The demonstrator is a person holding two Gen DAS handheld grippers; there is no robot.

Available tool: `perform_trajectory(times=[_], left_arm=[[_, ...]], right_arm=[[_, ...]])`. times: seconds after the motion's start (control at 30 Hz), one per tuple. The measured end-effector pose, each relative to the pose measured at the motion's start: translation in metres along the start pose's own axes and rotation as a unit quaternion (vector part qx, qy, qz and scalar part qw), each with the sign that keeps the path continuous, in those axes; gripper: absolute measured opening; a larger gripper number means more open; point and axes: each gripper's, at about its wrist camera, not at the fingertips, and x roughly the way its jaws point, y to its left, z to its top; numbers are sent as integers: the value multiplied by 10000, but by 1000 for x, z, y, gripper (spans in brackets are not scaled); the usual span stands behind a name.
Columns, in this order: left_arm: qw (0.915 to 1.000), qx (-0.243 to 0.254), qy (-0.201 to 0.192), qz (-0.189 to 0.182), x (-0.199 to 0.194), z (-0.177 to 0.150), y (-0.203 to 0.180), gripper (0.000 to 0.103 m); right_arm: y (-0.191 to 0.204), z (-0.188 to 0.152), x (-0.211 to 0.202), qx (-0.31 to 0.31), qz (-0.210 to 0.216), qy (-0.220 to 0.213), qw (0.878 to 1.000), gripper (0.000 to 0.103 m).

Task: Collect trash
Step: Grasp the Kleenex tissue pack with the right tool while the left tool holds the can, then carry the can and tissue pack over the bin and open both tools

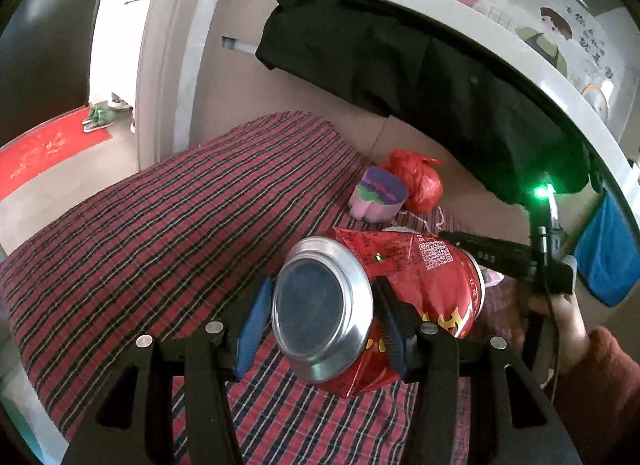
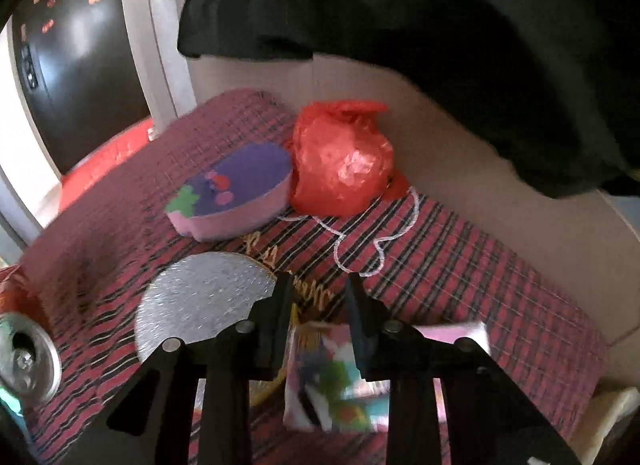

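My left gripper (image 1: 322, 285) is shut on a dented red drink can (image 1: 420, 277), blue pads pressing near its silver base, above the red plaid cloth (image 1: 160, 245). The can's top (image 2: 24, 357) shows at the left edge of the right wrist view. My right gripper (image 2: 320, 283) has its fingers close together around a small colourful carton (image 2: 324, 377), which fills the gap between them; the picture is blurred. Beyond it lie a silver round board (image 2: 200, 305), a purple and pink foam box (image 2: 236, 189) and a knotted red plastic bag (image 2: 340, 165).
A white string (image 2: 360, 241) loops over the cloth near the bag. A cardboard wall (image 2: 480, 205) runs behind, with a black garment (image 1: 400, 57) hanging over it. A person's hand and red sleeve (image 1: 580, 345) are at the right. A red mat (image 1: 48, 149) lies on the floor.
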Motion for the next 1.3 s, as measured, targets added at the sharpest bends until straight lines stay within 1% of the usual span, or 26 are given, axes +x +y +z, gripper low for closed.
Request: perform_trajectory(times=[0.07,0.1,0.2,0.27,0.33,0.4,0.43,0.47,0.53,0.6,0.67,0.7,0.77,0.93,1.0,1.1,1.17,1.2,1.23,1.3], left_arm=[[10000,-5,12,-25,1,0,1,52],[10000,-13,17,-41,2,1,0,52],[9999,-29,40,-100,4,1,-1,52],[9998,-60,83,-184,7,0,-4,52],[9997,-55,84,-229,9,-1,-10,52],[9996,-42,83,-279,10,-3,-16,52],[9995,-45,96,-296,10,-3,-18,52],[9995,-39,108,-307,10,-3,-20,52],[9994,-3,112,-315,9,-3,-23,52],[9995,25,99,-296,5,-4,-24,52],[9996,21,89,-256,3,-3,-22,52],[9997,-2,85,-234,3,-3,-20,52],[9997,-39,70,-216,1,-2,-19,52],[9998,46,35,-185,-3,-3,-21,52],[9998,146,14,-123,-2,-4,-24,52],[9997,253,0,-58,0,-4,-29,52],[9996,289,20,-45,1,-4,-31,52],[9995,312,36,-40,2,-5,-32,52],[9994,333,48,-40,3,-5,-33,52],[9992,381,64,-34,5,-6,-37,52]], right_arm=[[0,-4,6,5,99,206,9997,25],[1,-10,4,-45,167,233,9996,24],[6,-32,-17,-359,274,236,9987,24],[7,-47,-30,-547,345,348,9973,24],[5,-64,-41,-685,309,523,9958,24],[2,-75,-50,-752,196,527,9956,25],[0,-79,-58,-744,209,457,9960,28],[0,-80,-62,-704,278,396,9963,34],[-9,-84,-77,-430,451,122,9980,38],[-19,-86,-88,-108,401,-194,9989,40],[-29,-88,-97,216,189,-474,9985,47],[-35,-90,-97,341,56,-571,9978,48],[-50,-90,-91,585,-82,-505,9970,49],[-81,-83,-66,1393,139,-325,9896,49],[-83,-80,-56,1521,200,-285,9878,49],[-71,-75,-45,1361,164,-159,9904,54],[-59,-74,-38,1111,-41,17,9938,56],[-53,-73,-36,922,-222,36,9955,56],[-50,-72,-34,811,-307,72,9962,56],[-46,-72,-34,679,-458,121,9966,53]])
